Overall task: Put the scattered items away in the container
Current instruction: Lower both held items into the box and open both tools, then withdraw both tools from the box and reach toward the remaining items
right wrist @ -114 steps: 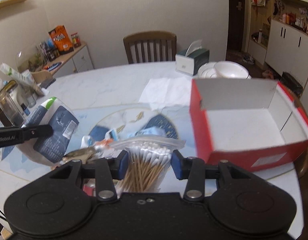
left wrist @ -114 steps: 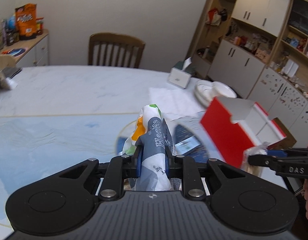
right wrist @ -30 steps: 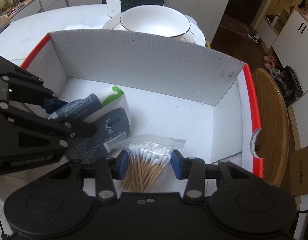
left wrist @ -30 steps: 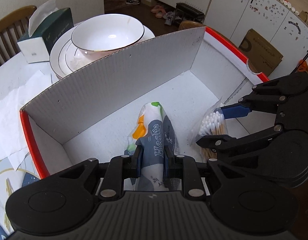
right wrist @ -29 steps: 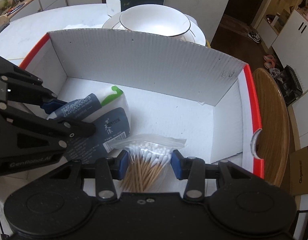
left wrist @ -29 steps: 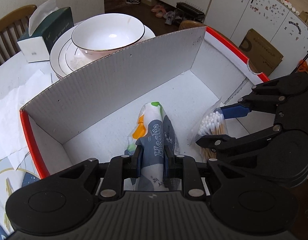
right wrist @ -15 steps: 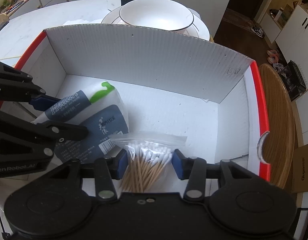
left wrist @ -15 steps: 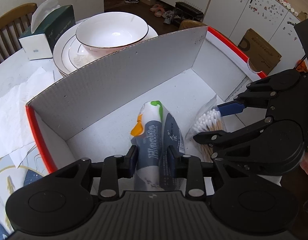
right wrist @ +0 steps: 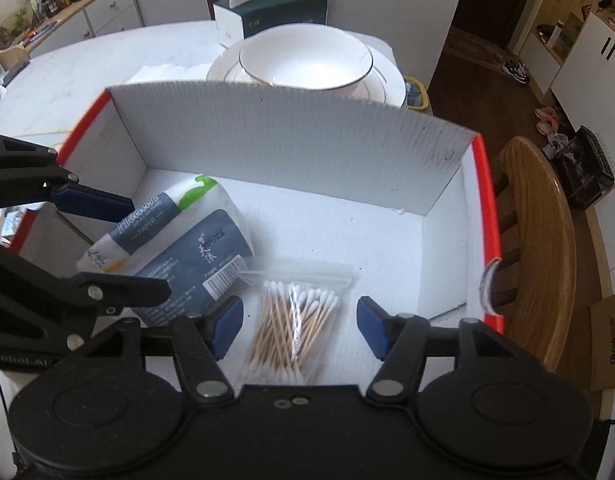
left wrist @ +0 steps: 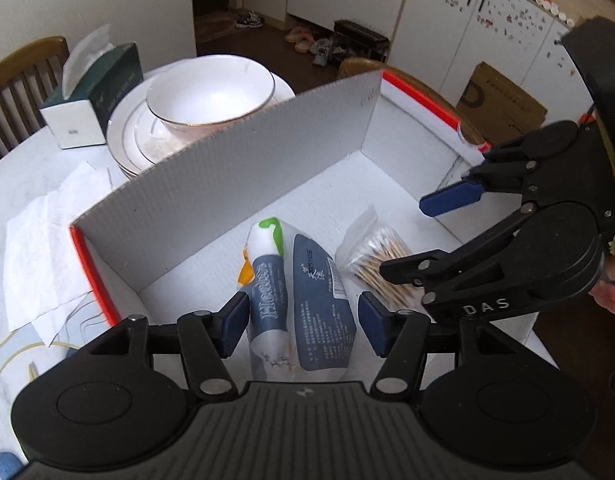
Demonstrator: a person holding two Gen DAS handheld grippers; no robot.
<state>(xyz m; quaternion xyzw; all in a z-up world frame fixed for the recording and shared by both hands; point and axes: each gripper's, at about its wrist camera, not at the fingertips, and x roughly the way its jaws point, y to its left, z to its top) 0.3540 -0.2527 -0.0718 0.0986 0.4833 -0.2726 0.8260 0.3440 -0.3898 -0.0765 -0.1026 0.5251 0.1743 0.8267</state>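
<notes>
Black grippers [left wrist: 303,322], blue fingers [left wrist: 233,322], silver screws (lettering "DAS", possibly partial).

light: soft, even daylight, indoor | glare: mild hotspot in bowl [left wrist: 211,98], box [right wrist: 439,236] floor near-white | shadows: faint, soft | blur: slight smear on box red edges, centre sharp | distortion: strong fisheye, dark vignette corners

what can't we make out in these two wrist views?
- Near wall of the box: both views, hidden by the gripper bodies.
- Tissue pack, near end: left wrist view, under the left gripper.
- Cotton swab bag, near end: right wrist view, under the right gripper.
- Items left on the table: hidden by the box walls.
- Pack's small print: too small.
</notes>
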